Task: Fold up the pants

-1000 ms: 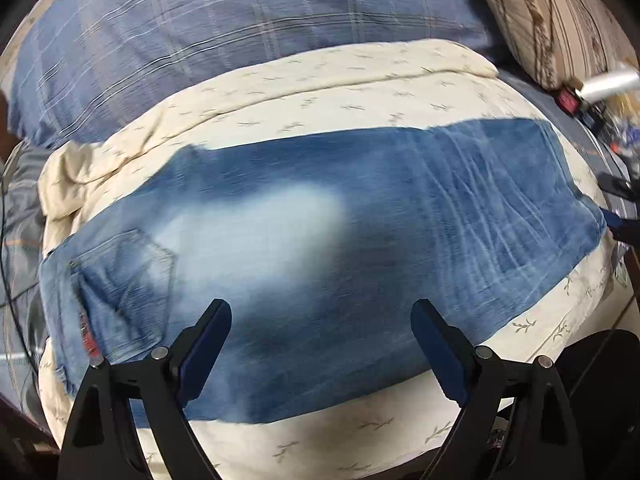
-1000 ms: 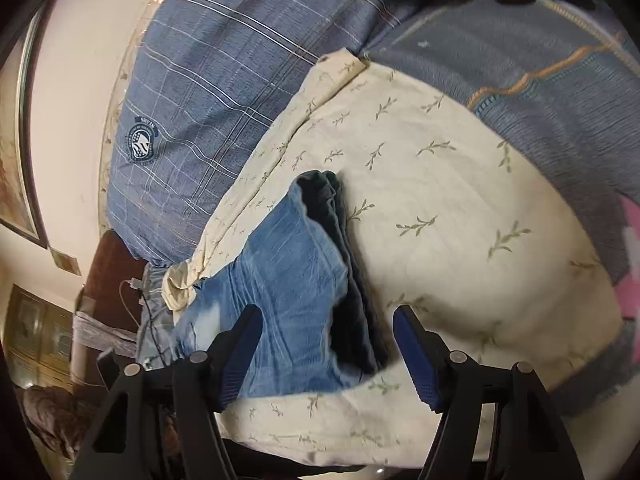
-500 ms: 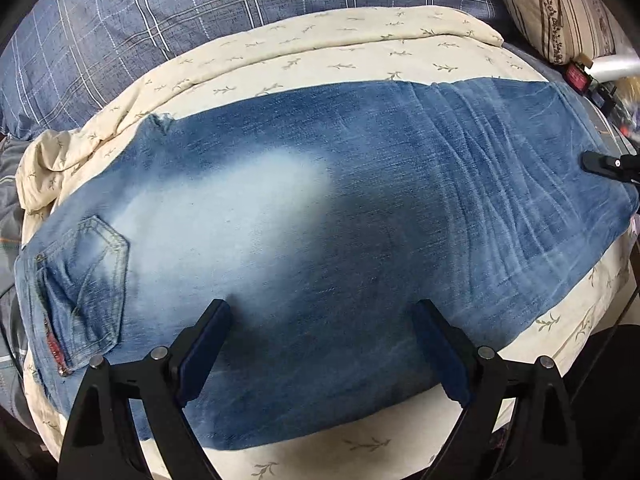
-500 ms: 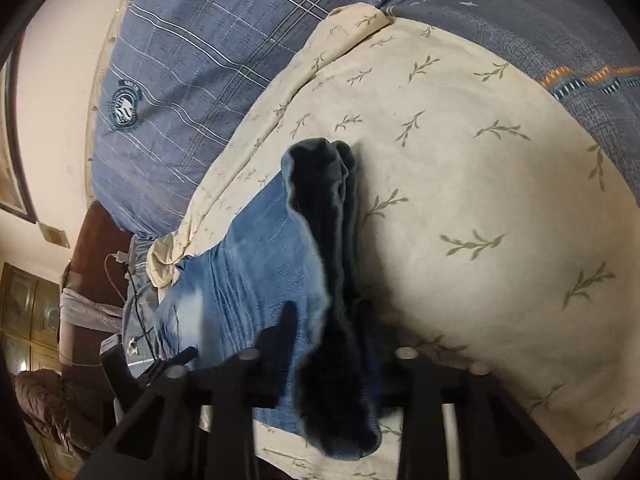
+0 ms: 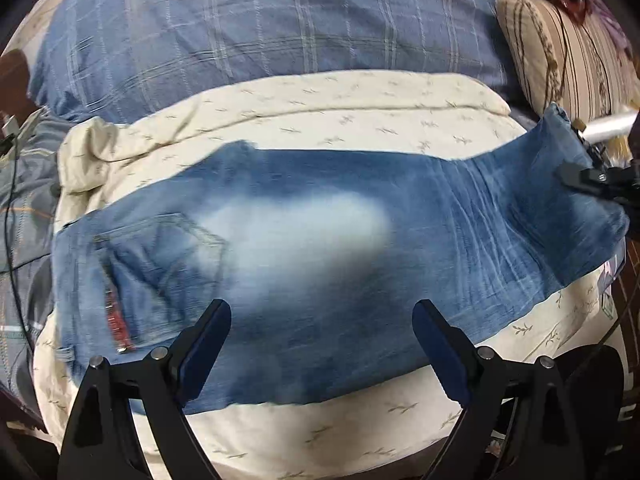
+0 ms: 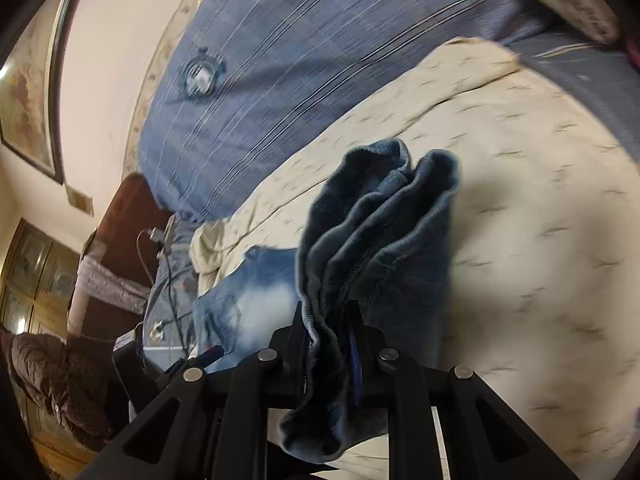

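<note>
Right now the faded blue denim pants (image 5: 320,248) lie stretched across a cream sheet printed with small leaf sprigs (image 5: 360,100) on the bed, back pocket (image 5: 168,272) and waistband end toward the left of the left wrist view. The left claw (image 5: 322,354) hangs over the near edge of the denim with its blue-padded fingers (image 5: 206,346) spread wide and nothing between them. The right claw (image 6: 328,344) is clamped narrow on the bunched leg-cuff end of the pants (image 6: 380,232), which stands up off the sheet in folds above the jaws while a short flap droops below them. In the left wrist view that same claw (image 5: 596,182) shows at the far right, with the cuff end raised off the sheet. A blue plaid pillow (image 5: 260,28) lies behind the sheet, and a brown-striped cushion (image 5: 568,52) sits at upper right
</note>
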{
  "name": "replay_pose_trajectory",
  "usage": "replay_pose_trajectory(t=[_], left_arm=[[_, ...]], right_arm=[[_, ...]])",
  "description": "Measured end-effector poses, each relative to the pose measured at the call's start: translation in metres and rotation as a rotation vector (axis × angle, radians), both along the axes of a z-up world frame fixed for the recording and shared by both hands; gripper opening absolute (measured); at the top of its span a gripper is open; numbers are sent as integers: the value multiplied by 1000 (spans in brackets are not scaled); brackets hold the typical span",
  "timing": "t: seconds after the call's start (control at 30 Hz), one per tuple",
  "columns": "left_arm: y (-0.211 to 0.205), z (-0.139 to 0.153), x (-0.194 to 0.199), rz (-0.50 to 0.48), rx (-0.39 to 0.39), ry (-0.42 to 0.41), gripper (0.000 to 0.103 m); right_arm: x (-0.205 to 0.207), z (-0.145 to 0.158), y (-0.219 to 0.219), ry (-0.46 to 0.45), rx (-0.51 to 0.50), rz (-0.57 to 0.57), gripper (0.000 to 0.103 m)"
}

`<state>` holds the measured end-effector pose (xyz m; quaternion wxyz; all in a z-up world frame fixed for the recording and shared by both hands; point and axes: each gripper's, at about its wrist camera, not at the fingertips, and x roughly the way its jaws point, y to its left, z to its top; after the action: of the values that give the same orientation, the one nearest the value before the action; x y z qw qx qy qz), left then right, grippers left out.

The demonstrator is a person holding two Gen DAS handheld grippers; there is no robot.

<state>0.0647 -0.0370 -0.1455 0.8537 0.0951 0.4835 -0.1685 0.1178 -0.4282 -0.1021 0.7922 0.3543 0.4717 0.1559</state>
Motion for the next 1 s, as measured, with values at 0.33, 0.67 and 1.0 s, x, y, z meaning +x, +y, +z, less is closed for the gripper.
replay_pose_trajectory(t=[0.33, 0.67, 1.0], left_arm=[[60, -8, 6, 115, -56, 18, 93], [60, -13, 7, 105, -54, 16, 93], [1, -13, 7, -11, -33, -7, 93]], right_arm=[[42, -34, 107, 86, 60, 145, 22], [39, -27, 126, 15, 109, 217, 56], [39, -18, 70, -36, 24, 55, 68]])
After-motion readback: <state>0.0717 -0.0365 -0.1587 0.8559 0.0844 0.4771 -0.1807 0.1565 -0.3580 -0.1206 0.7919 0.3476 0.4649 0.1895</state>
